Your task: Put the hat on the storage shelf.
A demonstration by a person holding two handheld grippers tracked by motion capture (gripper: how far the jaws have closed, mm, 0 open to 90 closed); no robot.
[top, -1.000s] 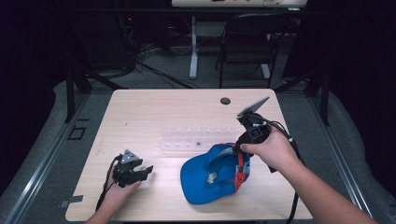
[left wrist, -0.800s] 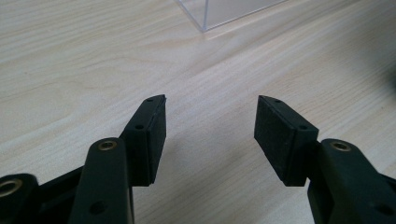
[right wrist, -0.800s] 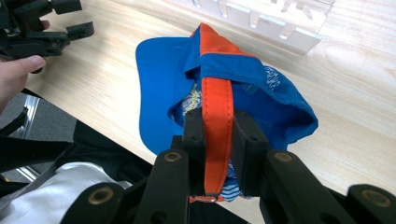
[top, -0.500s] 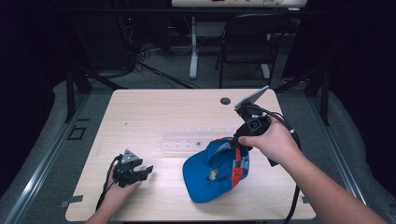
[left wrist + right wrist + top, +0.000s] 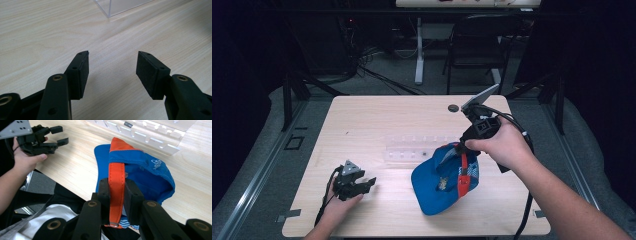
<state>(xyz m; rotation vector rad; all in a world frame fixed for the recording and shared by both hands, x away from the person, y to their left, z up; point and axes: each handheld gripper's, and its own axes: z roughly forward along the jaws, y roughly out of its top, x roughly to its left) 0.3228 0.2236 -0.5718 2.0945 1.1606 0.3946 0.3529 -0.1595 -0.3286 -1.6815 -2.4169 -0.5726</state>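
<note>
A blue cap (image 5: 439, 177) with an orange strap (image 5: 116, 181) hangs tilted over the table's right half, its brim low near the wood. My right gripper (image 5: 460, 151) is shut on that orange strap (image 5: 463, 172) and holds the cap (image 5: 147, 173) up by it. My left gripper (image 5: 368, 183) rests low at the front left of the table, open, nothing between its pads (image 5: 147, 72). In the right gripper view the left gripper (image 5: 60, 135) appears far off in a hand.
A clear plastic rack (image 5: 417, 148) lies flat mid-table just behind the cap; its corner (image 5: 110, 8) shows ahead of the left jaws. A small dark disc (image 5: 454, 107) sits near the far edge. Chair and table legs stand beyond the wooden table (image 5: 377, 120).
My right gripper has lifted and moved back and right with the strap, tipping the cap up off the table. The left gripper has stayed put.
</note>
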